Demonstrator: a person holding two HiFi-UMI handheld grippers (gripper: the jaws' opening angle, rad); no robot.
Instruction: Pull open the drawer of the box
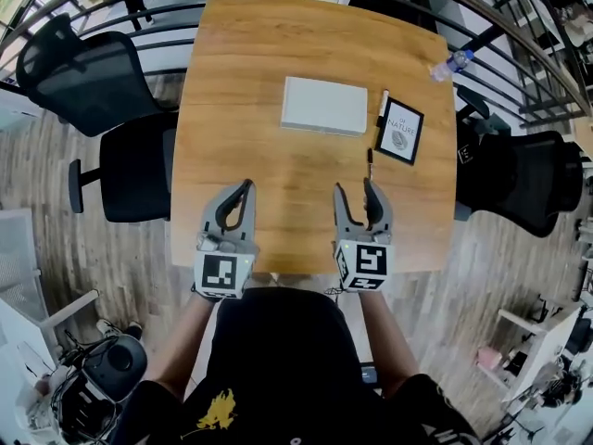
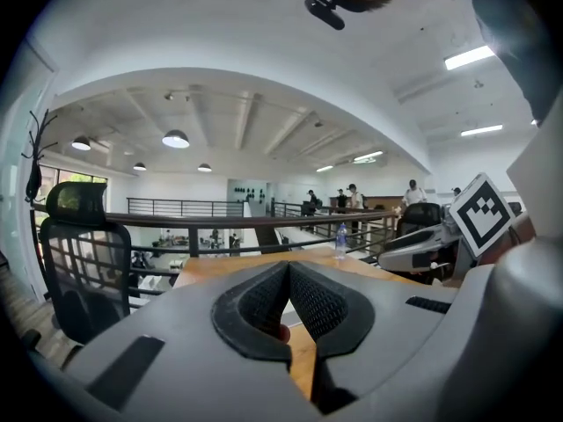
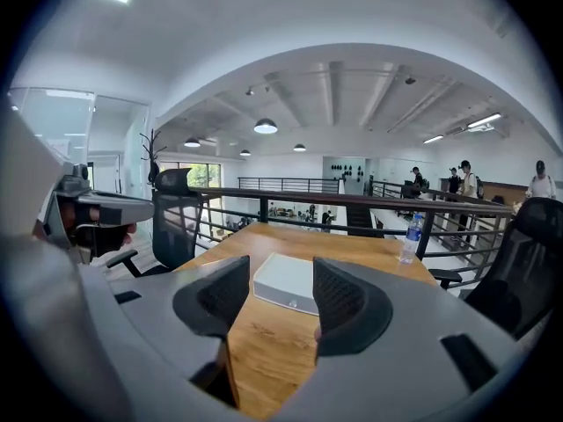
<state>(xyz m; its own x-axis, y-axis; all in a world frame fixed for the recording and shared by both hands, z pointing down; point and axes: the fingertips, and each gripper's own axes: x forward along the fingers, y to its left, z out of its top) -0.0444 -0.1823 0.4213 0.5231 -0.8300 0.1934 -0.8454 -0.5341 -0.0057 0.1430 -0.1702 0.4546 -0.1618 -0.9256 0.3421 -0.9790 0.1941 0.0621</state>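
Observation:
A flat white box [image 1: 324, 106] lies on the wooden table [image 1: 269, 44], its drawer closed, with a small knob [image 3: 293, 304] on the front face. Both grippers hover over the table's near edge, well short of the box. My left gripper [image 1: 248, 186] has its tips together with nothing between them; in the left gripper view [image 2: 288, 271] the pads meet at the front. My right gripper [image 1: 354, 187] is open and empty. In the right gripper view [image 3: 281, 290] the box [image 3: 286, 280] shows in the gap between the jaws, far ahead.
A black framed card [image 1: 399, 130] and a pen [image 1: 383, 108] lie right of the box, and a small dark pen [image 1: 370, 160] lies nearer my right gripper. A water bottle [image 1: 451, 63] stands at the far right corner. Black office chairs [image 1: 79, 72] [image 1: 519, 179] flank the table.

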